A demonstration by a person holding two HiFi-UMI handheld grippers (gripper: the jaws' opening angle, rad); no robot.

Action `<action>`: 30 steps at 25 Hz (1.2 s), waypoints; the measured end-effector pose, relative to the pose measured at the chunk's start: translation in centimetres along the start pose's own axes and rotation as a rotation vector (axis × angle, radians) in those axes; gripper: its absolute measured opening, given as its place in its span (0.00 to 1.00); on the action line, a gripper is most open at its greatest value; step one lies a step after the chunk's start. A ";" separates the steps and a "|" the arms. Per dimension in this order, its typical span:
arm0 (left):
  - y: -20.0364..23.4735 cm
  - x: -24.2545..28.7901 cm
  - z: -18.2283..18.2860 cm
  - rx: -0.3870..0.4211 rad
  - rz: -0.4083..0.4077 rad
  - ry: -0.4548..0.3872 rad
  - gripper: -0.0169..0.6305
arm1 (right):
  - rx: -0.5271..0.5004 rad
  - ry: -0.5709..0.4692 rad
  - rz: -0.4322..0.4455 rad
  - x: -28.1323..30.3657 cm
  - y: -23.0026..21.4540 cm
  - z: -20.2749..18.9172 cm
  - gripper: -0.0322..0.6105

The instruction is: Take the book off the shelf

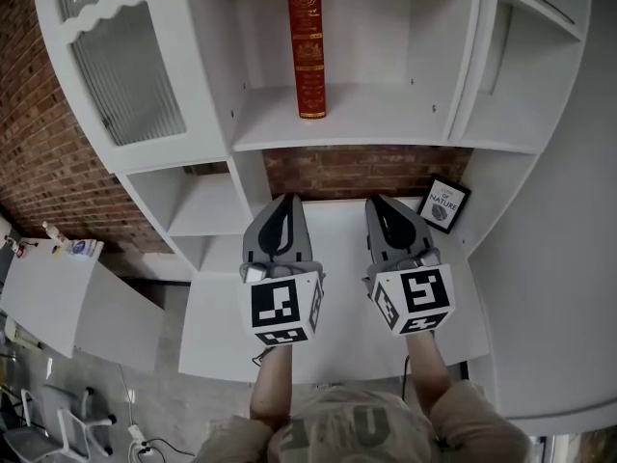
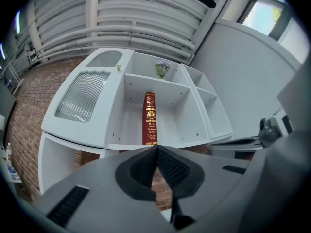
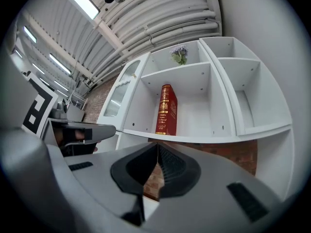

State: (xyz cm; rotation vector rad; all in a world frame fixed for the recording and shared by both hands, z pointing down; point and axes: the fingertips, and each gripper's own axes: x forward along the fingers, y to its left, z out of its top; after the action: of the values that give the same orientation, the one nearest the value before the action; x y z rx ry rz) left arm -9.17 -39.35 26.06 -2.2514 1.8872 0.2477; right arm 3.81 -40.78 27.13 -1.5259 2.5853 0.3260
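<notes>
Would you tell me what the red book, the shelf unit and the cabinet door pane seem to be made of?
Red book: probably leatherette or cloth over board, slightly glossy, with gilt stamping on the spine.
Shelf unit: white painted or laminated board, smooth and matte.
Door pane: ribbed translucent glass or acrylic, judging by its vertical flutes.

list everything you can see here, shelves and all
red hardback book with gold print: one, red, upright on the middle shelf
white shelf unit: one, white, against the wall
ribbed glass cabinet door: one, clear in a white frame, left of the book
purple flower sprig: one, purple, compartment above the book
black-framed picture: one, black and white, right end of the counter
white counter: one, white, under the shelves
red brick wall: one, red-brown, behind the unit
left tool: one, grey, shut, empty
right tool: one, grey, shut, empty
</notes>
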 end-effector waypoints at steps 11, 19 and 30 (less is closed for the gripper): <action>1.1 1.4 -0.2 0.003 -0.011 0.019 0.04 | 0.042 -0.021 -0.064 1.7 0.0 1.4 0.07; 1.5 3.7 2.4 0.028 -0.050 -0.016 0.05 | 0.064 -0.202 -0.024 10.3 -0.5 12.2 0.52; 2.4 5.4 0.9 -0.007 -0.060 0.045 0.15 | 0.099 0.078 -0.161 25.9 -2.8 14.0 0.62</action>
State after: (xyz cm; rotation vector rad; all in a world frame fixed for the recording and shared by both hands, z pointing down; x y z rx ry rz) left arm -10.56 -44.68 23.78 -2.3325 1.8393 0.1968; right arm -6.34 -60.64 7.71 -1.7298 2.4723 0.1230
